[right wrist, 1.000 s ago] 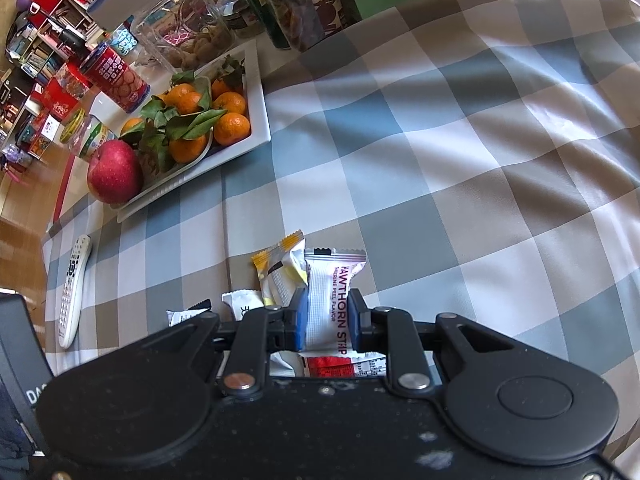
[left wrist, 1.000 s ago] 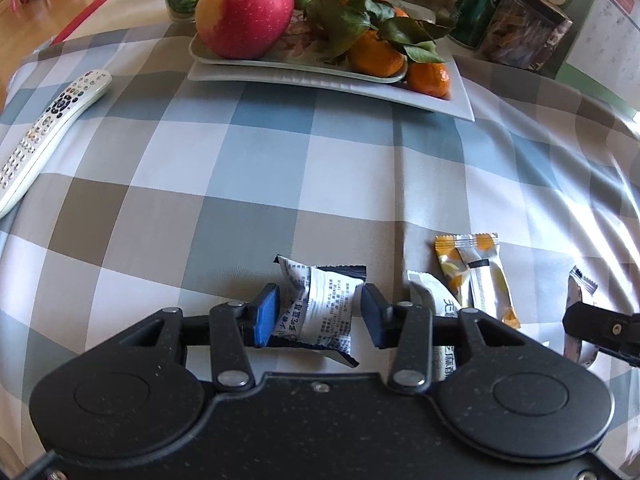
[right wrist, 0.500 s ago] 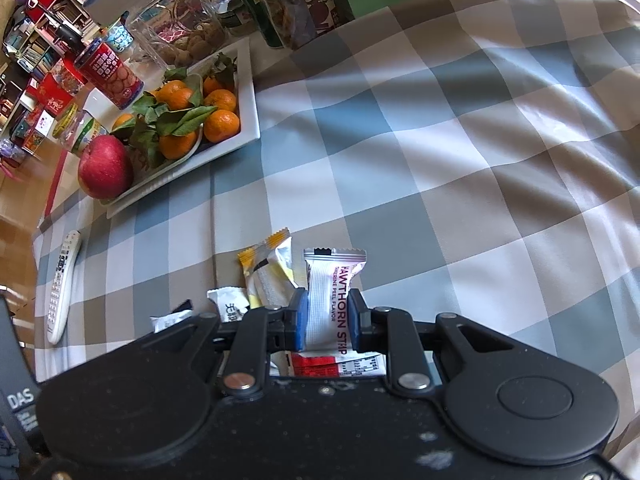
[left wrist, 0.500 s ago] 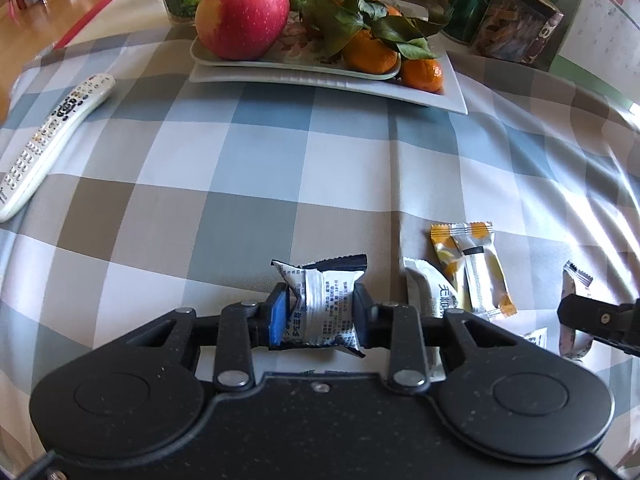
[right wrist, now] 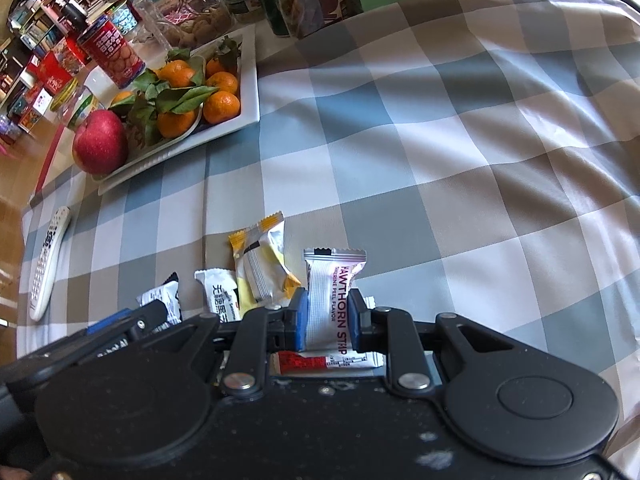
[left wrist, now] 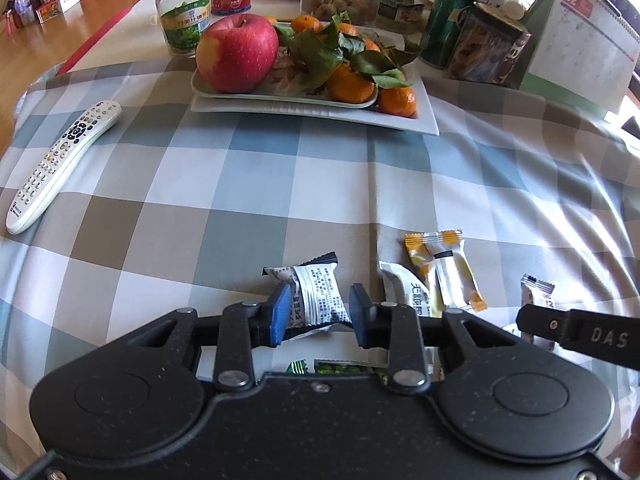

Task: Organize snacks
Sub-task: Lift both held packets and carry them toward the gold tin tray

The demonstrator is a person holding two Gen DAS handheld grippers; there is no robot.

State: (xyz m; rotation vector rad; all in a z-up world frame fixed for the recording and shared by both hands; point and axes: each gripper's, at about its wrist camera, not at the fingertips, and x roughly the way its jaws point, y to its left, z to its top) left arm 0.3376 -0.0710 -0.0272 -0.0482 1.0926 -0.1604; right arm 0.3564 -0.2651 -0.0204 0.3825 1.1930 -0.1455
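My left gripper [left wrist: 320,312] is shut on a white and black snack packet [left wrist: 316,298], lifted a little off the checked cloth. To its right lie a white packet [left wrist: 406,294] and a yellow and white packet [left wrist: 448,268]. My right gripper [right wrist: 326,318] is shut on a white hawthorn strip packet [right wrist: 334,296], held upright. In the right wrist view the yellow packet [right wrist: 262,264], the white packet [right wrist: 220,294] and the left gripper's packet [right wrist: 162,300] sit to the left. A red and white wrapper [right wrist: 320,360] shows under the right gripper's fingers.
A white tray [left wrist: 424,118] holds a red apple [left wrist: 238,54] and leafy tangerines [left wrist: 352,80] at the far side. A white remote [left wrist: 60,164] lies at the left. Jars, cans and a desk calendar [left wrist: 580,36] stand behind the tray. A green wrapper [left wrist: 344,368] lies under the left gripper.
The left gripper's jaws closed onto the white and black packet, then rose with it. The right gripper kept its hold on the hawthorn strip in place.
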